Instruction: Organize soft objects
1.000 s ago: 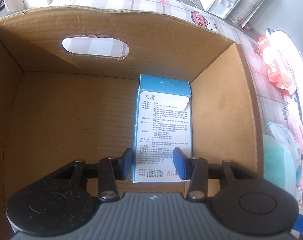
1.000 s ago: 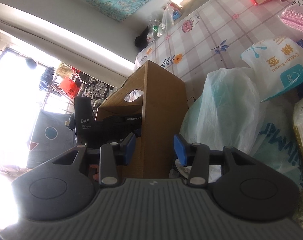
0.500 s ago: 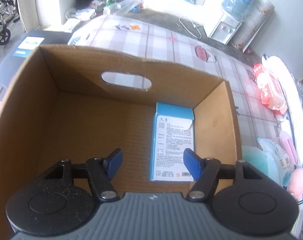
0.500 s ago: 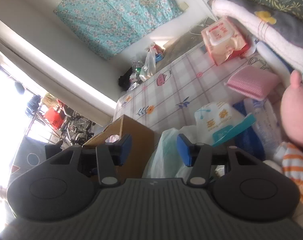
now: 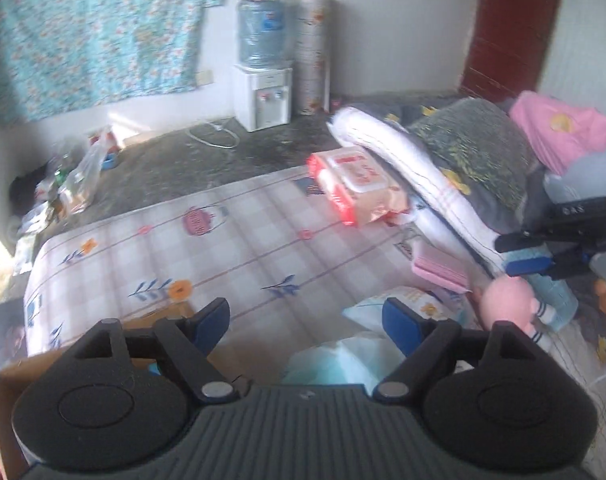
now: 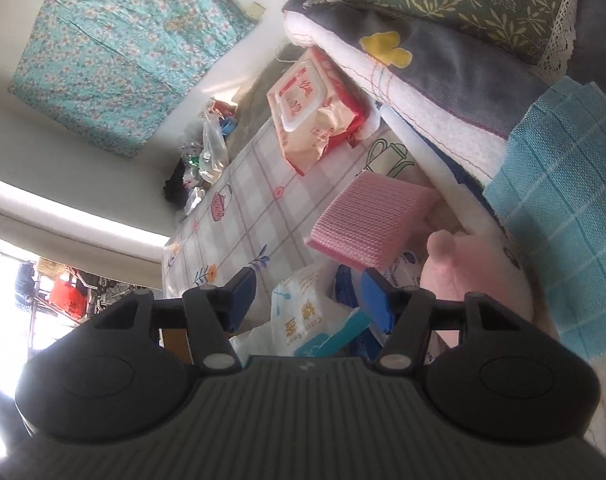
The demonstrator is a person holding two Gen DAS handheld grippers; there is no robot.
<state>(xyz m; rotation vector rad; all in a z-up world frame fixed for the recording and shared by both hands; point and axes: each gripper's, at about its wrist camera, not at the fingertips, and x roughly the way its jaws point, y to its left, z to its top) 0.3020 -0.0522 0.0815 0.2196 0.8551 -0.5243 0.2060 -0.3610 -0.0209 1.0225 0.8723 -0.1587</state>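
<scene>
My left gripper (image 5: 305, 322) is open and empty, raised above the near rim of the cardboard box (image 5: 1, 416). My right gripper (image 6: 309, 298) is open and empty, over a white cotton swab pack (image 6: 303, 320) and beside a pink plush toy (image 6: 475, 276). The right gripper also shows in the left wrist view (image 5: 543, 254), just above the pink plush toy (image 5: 509, 304). A pink folded cloth (image 6: 367, 216), a red wet-wipes pack (image 6: 315, 108) and a blue checked towel (image 6: 563, 208) lie on the checked floor mat (image 6: 239, 216).
Folded blankets and a leaf-patterned pillow (image 5: 471, 148) are stacked at the right. A pale plastic bag (image 5: 335, 364) lies beside the box. A water dispenser (image 5: 263, 80) stands at the far wall. Bags and clutter (image 5: 71, 184) sit off the mat's far left corner.
My left gripper has lifted out of the box, leaving the blue-and-white carton inside, and swung up to face the room. My right gripper has moved right over the pile of soft things.
</scene>
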